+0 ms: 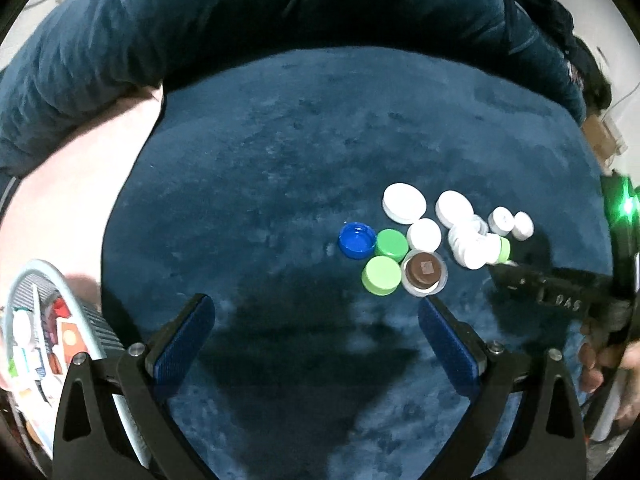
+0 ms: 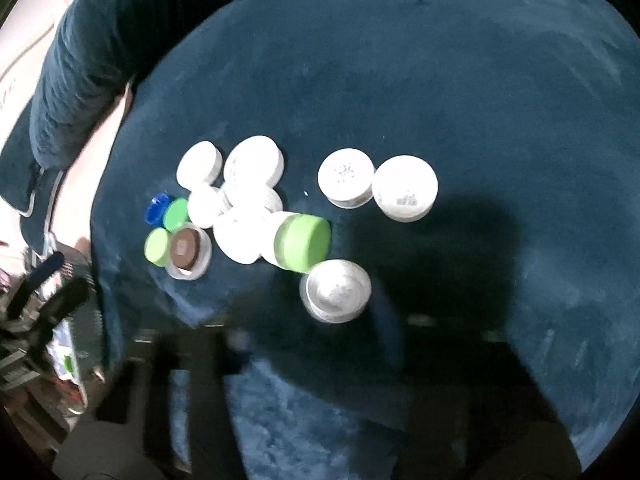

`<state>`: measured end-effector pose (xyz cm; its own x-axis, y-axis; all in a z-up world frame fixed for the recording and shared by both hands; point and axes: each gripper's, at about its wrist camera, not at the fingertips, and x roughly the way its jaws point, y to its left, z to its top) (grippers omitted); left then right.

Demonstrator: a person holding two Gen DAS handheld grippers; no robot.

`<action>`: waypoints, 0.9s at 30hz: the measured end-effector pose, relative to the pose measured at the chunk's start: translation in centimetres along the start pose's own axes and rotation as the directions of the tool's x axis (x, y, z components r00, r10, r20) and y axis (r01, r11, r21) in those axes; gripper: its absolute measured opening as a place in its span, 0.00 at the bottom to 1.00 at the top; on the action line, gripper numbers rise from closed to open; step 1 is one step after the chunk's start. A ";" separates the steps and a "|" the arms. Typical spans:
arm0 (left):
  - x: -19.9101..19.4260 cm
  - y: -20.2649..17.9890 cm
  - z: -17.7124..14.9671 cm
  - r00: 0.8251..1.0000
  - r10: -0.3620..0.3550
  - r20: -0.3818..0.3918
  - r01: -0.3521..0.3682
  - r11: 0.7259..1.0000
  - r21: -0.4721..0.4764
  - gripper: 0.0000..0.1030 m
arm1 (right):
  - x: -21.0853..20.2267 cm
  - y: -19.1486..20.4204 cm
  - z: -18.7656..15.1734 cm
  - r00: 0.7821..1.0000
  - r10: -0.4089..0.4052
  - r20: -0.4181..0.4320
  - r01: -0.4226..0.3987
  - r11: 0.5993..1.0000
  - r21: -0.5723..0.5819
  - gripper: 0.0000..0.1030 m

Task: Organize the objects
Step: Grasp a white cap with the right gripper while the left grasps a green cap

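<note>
Now: left gripper [image 1: 316, 320] fingers apart | right gripper [image 1: 505, 267] together | caps [image 1: 382, 276] crowd blue cloth [image 1: 260, 160]

Left wrist view: steep downward look onto blue tabletop [image 1: 260, 160], bottle caps [image 1: 424, 240] right of centre, mid-near. Right wrist view: blurred, also angled down, closer to caps [image 2: 248, 216]. Both share the cap cluster and the person's blue sleeve [image 1: 200, 20].

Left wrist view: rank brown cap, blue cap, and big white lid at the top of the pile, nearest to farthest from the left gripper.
1. Brown cap, just above the left gripper's right-hand finger.
2. Blue cap, left end of the pile, farther up.
3. Big white lid, top of the pile, farthest.
</note>
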<state>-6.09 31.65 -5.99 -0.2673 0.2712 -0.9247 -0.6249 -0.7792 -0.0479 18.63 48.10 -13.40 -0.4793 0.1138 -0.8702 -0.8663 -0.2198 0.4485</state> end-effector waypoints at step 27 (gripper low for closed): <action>7.9 -3.9 1.9 0.978 -0.140 -0.157 0.152 0.986 0.068 0.40 | -2.0 -0.7 -0.1 0.998 0.053 0.040 -0.054 0.998 0.037 0.30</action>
<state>-7.18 37.94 -12.38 -0.0590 0.2854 -0.9566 -0.7068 -0.6887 -0.1619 20.23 47.97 -12.03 -0.5294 0.1409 -0.8366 -0.8438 -0.1900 0.5020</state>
